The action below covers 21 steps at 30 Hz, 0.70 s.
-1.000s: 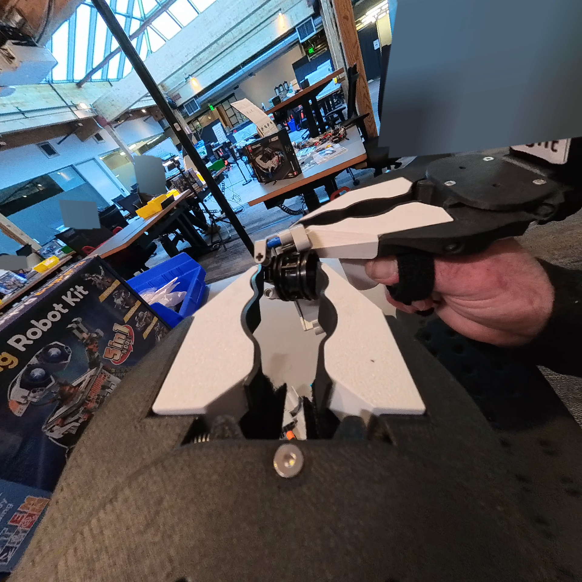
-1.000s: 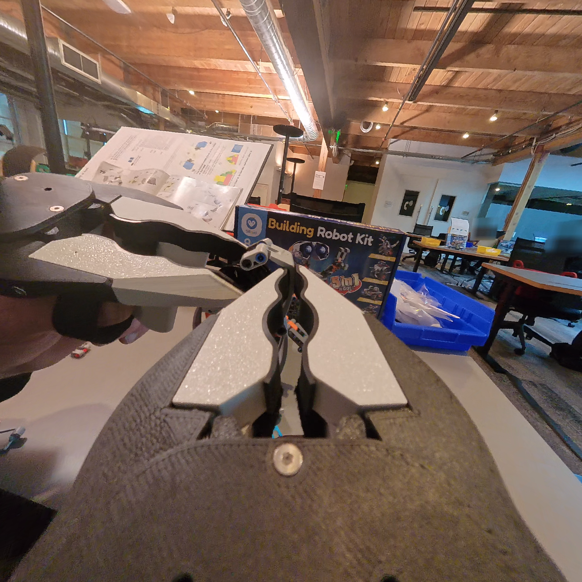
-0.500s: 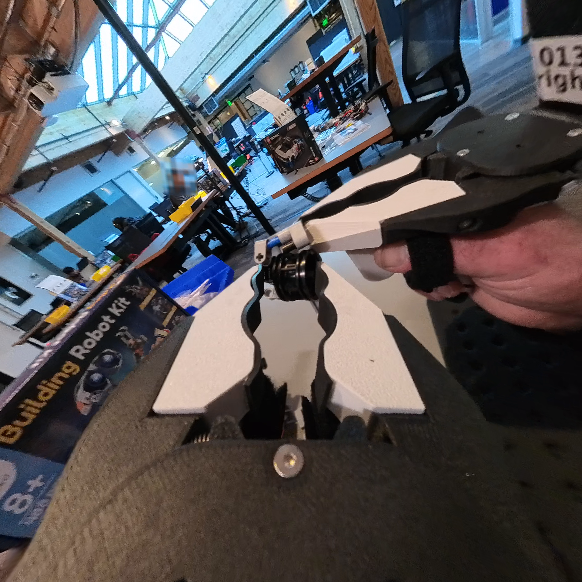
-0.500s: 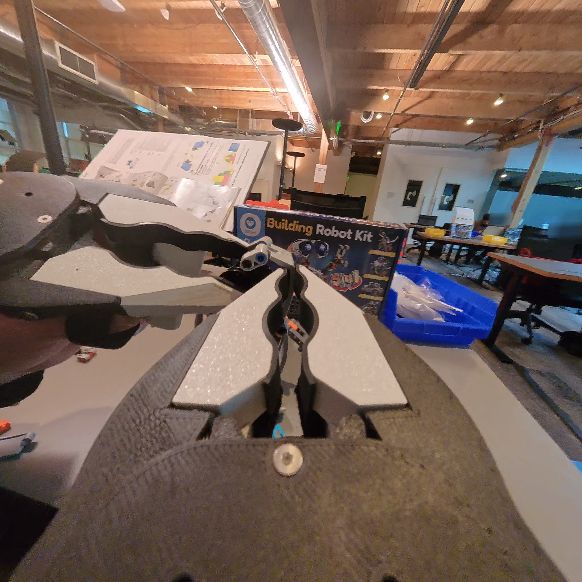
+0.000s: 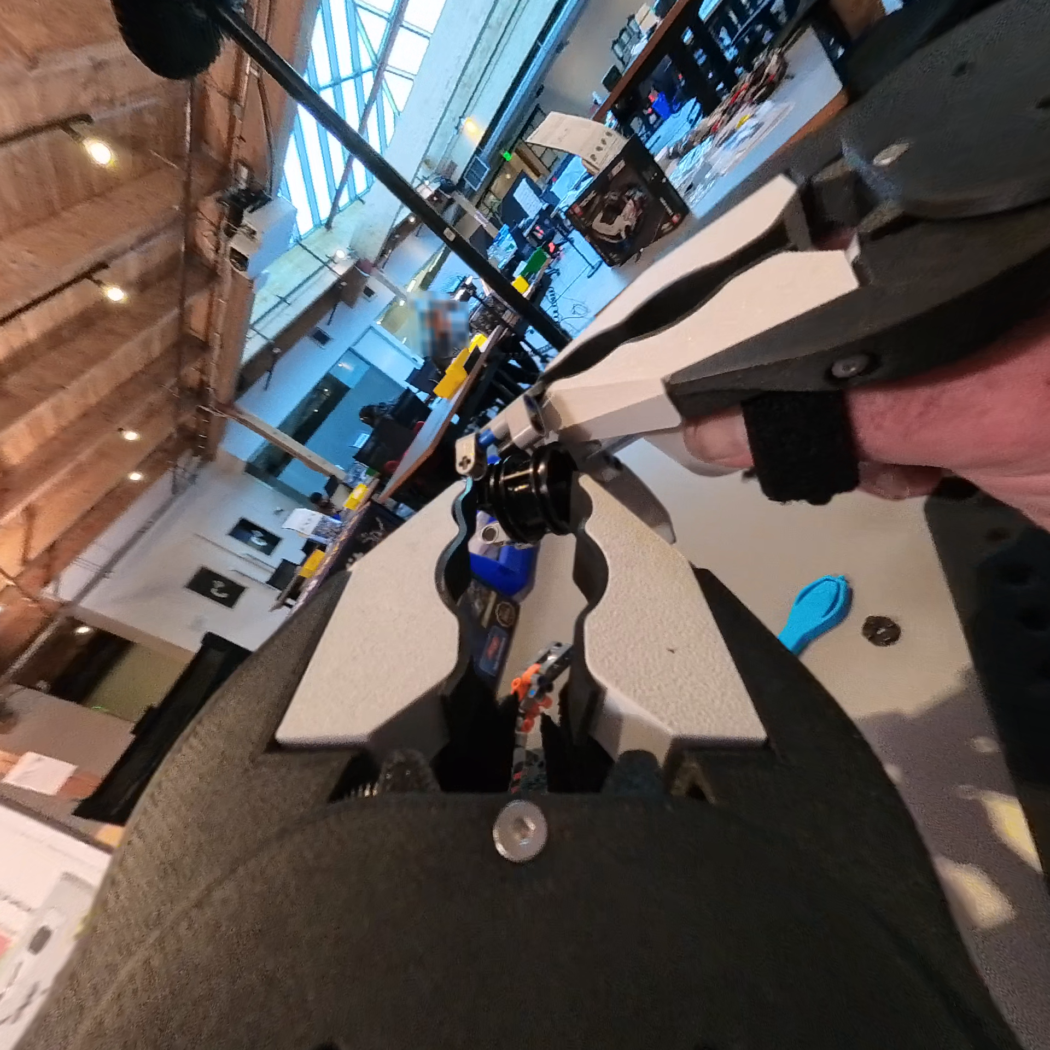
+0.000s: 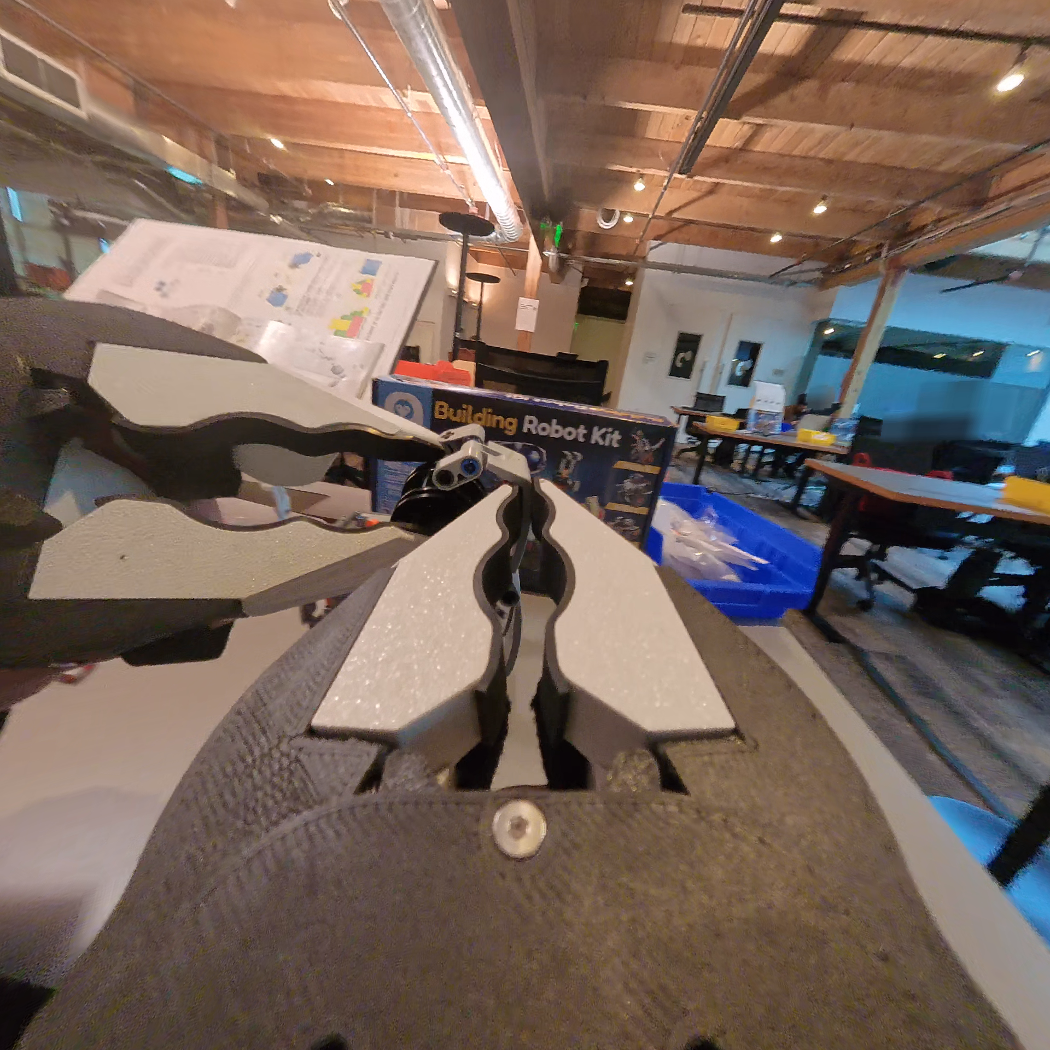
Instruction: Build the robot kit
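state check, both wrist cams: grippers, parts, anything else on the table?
left gripper: shut on black wheel
right gripper: shut on grey beam
black wheel: held off the table, between the left fingertips
grey beam: held, its end against the wheel; whether joined, cannot tell
kit box: upright, closed
blue bin: open, clear bags inside
blue tool: lying flat on the table, untouched

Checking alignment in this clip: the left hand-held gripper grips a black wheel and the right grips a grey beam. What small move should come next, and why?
Probably nudge the right hand-held gripper down slightly, so the grey beam brings its blue pin level with the centre of the black wheel. The pin now sits just above the wheel's rim, at the left hand-held gripper.
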Tool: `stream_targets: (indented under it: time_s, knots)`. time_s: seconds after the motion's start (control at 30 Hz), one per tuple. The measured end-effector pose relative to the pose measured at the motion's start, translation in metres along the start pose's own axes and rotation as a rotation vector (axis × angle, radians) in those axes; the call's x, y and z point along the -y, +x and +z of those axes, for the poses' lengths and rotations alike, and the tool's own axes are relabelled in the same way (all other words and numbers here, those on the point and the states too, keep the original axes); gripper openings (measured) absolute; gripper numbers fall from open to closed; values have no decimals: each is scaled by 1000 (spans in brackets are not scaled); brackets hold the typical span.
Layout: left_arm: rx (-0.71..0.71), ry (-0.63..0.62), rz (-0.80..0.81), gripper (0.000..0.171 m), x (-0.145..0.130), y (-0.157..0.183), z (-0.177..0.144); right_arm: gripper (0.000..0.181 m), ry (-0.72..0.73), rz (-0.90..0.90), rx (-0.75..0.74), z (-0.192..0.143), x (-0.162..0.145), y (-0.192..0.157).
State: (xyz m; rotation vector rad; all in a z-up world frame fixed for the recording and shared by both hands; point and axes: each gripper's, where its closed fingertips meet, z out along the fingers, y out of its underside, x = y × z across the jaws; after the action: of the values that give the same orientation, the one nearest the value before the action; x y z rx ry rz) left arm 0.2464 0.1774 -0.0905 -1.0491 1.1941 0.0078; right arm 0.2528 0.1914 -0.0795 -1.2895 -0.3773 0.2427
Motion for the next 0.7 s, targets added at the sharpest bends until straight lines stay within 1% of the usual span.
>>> stream_targets:
  time_s: [0.1,0.2,0.3,0.33,0.4,0.43,0.5,0.6,0.63,0.7]
  knots:
    - [-4,-7,14,29,0,0,2,0,-19,-113,-55,-1,1,5]
    - [-19,-11,0,28,0,1,4,0,-24,-161,-84,-1,0,7]
    - [-51,-3,-70,29,-1,2,5,0,-20,-160,-94,-1,-1,6]
    - [-54,2,-80,29,-1,2,5,0,-12,-136,-90,0,-1,6]
    - [-55,19,-80,29,2,1,4,0,11,9,-40,1,-2,6]
    - [-56,16,-78,29,2,1,4,0,12,53,-24,1,-4,6]
    - [-54,21,-87,29,1,1,4,0,22,83,-20,2,-5,5]
    - [-64,40,-102,33,2,1,4,0,36,248,57,4,-9,3]
    - [-71,60,-115,36,5,2,3,0,36,273,65,4,-11,4]
    - [-84,91,-103,34,12,6,0,0,31,277,73,5,-15,3]
